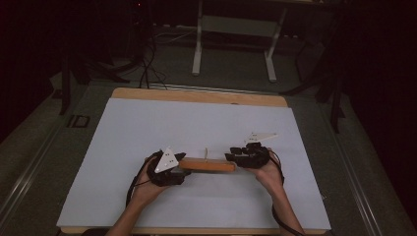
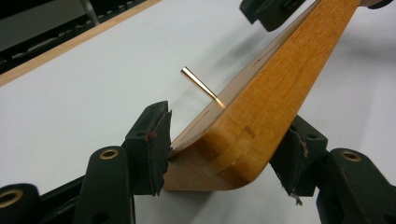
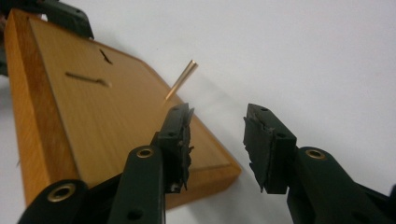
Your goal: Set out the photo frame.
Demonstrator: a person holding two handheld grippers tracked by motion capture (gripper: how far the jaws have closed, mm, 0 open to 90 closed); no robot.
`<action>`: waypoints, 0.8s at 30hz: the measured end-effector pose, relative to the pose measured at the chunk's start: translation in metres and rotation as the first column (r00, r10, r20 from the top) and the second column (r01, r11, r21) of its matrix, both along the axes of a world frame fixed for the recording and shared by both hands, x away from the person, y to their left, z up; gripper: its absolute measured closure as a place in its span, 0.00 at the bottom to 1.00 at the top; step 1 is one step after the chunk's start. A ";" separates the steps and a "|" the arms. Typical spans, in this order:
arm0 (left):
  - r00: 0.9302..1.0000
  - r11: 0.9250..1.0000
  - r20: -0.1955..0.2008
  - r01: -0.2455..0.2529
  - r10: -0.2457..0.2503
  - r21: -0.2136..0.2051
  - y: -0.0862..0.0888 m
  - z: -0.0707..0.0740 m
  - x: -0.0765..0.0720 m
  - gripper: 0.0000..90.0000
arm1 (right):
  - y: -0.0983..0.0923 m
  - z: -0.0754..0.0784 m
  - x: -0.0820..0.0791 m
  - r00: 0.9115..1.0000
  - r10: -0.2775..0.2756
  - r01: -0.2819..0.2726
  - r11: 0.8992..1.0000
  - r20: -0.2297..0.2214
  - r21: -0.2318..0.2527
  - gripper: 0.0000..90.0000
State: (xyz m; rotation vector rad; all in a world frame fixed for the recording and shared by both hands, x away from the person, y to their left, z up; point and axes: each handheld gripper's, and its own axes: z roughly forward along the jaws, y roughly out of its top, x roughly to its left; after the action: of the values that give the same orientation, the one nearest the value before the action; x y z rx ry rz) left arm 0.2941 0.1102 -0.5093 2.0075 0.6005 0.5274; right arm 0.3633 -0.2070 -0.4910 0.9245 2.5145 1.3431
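Note:
A flat orange-brown wooden board (image 1: 209, 166) lies across the near middle of the white sheet, with a thin brass pin (image 1: 206, 153) rising from its top. My left gripper (image 1: 180, 164) is at the board's left end. In the left gripper view its jaws stand either side of the board (image 2: 261, 107), pads pressing that rounded end, and the pin (image 2: 201, 86) leans beyond. My right gripper (image 1: 232, 154) is at the board's right end. In the right gripper view the gripper (image 3: 217, 119) is open with bare sheet between the jaws. The board (image 3: 93, 116) with its two narrow slots lies left of them.
The white sheet (image 1: 147, 128) covers a wooden table whose edge (image 1: 196, 94) shows at the back. Behind the table stand the white legs of a frame (image 1: 197, 49), with cables on the floor. The surroundings are dark.

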 end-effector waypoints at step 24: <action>0.999 0.999 -0.048 0.002 -0.004 -0.042 0.002 0.000 0.013 0.48 | -0.020 -0.010 -0.024 0.998 0.051 -0.048 0.992 0.029 -0.116 0.72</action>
State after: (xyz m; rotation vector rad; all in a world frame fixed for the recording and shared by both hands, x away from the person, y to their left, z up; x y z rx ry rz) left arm 0.3070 0.1126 -0.5097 1.9857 0.6321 0.4624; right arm 0.3389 -0.2275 -0.5008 0.8163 2.5755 1.2007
